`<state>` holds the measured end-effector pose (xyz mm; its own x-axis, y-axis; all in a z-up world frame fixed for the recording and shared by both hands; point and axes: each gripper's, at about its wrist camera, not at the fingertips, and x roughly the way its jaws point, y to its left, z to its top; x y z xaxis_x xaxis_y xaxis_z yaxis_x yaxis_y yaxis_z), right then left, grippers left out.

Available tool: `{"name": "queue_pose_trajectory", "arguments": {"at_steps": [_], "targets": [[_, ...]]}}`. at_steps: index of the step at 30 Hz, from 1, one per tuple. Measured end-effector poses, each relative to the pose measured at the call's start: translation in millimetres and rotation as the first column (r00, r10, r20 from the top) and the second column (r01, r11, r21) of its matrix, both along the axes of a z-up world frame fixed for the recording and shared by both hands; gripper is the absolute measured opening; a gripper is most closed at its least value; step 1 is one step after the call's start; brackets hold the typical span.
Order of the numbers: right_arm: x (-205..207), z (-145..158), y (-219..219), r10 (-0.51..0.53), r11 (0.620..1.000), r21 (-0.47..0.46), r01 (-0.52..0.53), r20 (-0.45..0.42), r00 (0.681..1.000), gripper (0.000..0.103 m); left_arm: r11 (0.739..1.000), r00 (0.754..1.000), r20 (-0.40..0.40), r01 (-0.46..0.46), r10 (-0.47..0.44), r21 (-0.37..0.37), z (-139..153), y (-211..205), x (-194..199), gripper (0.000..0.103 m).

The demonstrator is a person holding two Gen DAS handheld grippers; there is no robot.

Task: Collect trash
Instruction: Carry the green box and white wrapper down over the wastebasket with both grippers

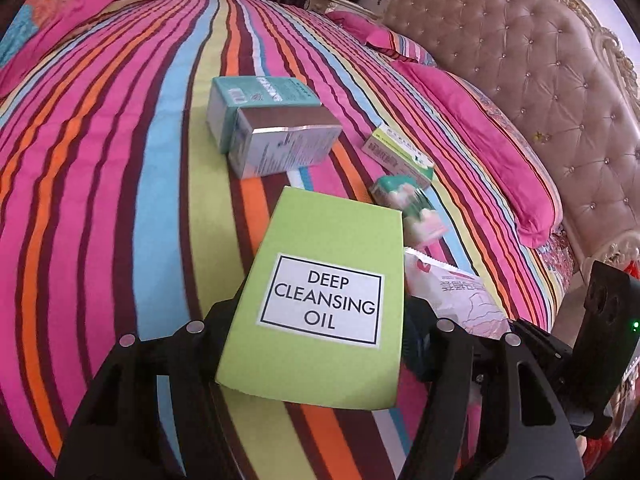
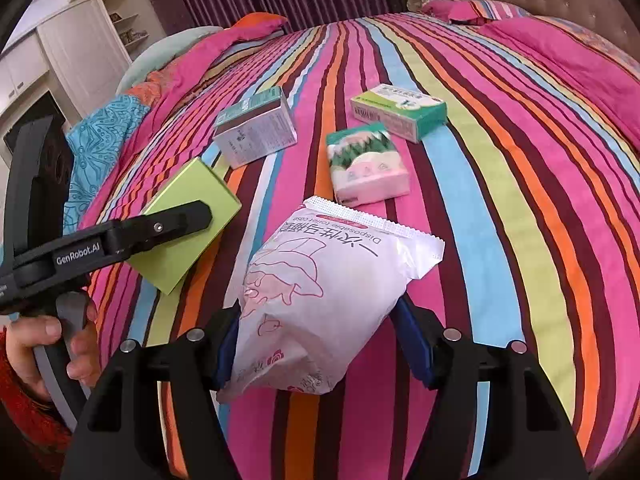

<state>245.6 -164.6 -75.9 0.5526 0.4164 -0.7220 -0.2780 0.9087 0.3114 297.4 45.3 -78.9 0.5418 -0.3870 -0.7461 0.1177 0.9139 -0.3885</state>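
Pointing away lengthwise: green box (image 1: 320, 304)

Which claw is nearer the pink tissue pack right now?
Right. The right claw, shut on the white packet, sits just short of the tissue pack; the left claw, gripping the green box, is farther off.

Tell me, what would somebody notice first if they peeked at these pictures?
Probably the bedspread with its bright pink, orange, blue and green stripes, filling almost everything. Next, the lime green box that says DEEP CLEANSING OIL, pinched in the left tool close to the camera, and the white crinkly packet squeezed in the right tool. Further back on the bed lie more small boxes.
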Motion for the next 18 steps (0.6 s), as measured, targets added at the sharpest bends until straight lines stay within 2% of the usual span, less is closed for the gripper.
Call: {"name": "queue_pose_trajectory", "arguments": {"at_steps": [8,13,18], "targets": [[-29.4,6.7,-13.0,-0.014,0.998,0.065,0.016,-0.020,1.000,0.063,1.000,1.000,-0.008,-0.016,0.016,0.000,-1.2,3.6,-47.6,0.062],[-45.4,20.8,-19.7,-0.034,0.993,0.113,0.033,0.000,0.999,0.063,1.000,1.000,0.001,-0.017,0.017,0.005,2.4,2.9,-76.1,0.062],[-57.9,31.4,-19.3,-0.035,0.993,0.117,0.031,0.027,0.999,0.063,1.000,1.000,0.000,-0.025,0.025,-0.005,3.5,3.9,-99.4,0.062]]}}
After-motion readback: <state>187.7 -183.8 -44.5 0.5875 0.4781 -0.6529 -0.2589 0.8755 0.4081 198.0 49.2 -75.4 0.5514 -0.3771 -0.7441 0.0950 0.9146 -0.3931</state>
